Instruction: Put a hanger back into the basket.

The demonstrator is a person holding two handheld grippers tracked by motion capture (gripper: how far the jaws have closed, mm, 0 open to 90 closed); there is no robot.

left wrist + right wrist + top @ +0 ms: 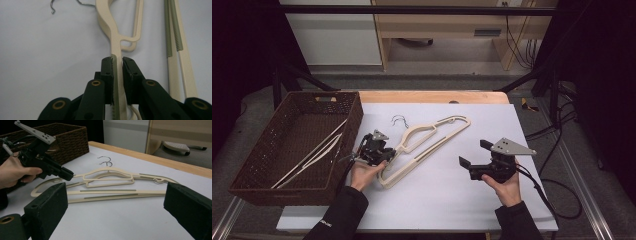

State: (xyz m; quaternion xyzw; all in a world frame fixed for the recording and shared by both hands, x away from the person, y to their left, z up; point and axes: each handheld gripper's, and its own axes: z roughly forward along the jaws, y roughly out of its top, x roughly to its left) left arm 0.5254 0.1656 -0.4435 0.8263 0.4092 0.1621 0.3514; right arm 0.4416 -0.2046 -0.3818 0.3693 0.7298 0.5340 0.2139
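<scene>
you've got smooth cream plastic hangers (427, 145) with thin metal hooks (400, 120), ribbed grey-green grip strips (172, 30), a rough woven wicker basket (262, 165), matt white tabletop (452, 200).

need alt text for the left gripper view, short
The left gripper has its two black jaws closed on the arm of a cream plastic hanger lying on a white table cover. The hanger's metal hooks show at the top, its ribbed bars to the right.
</scene>
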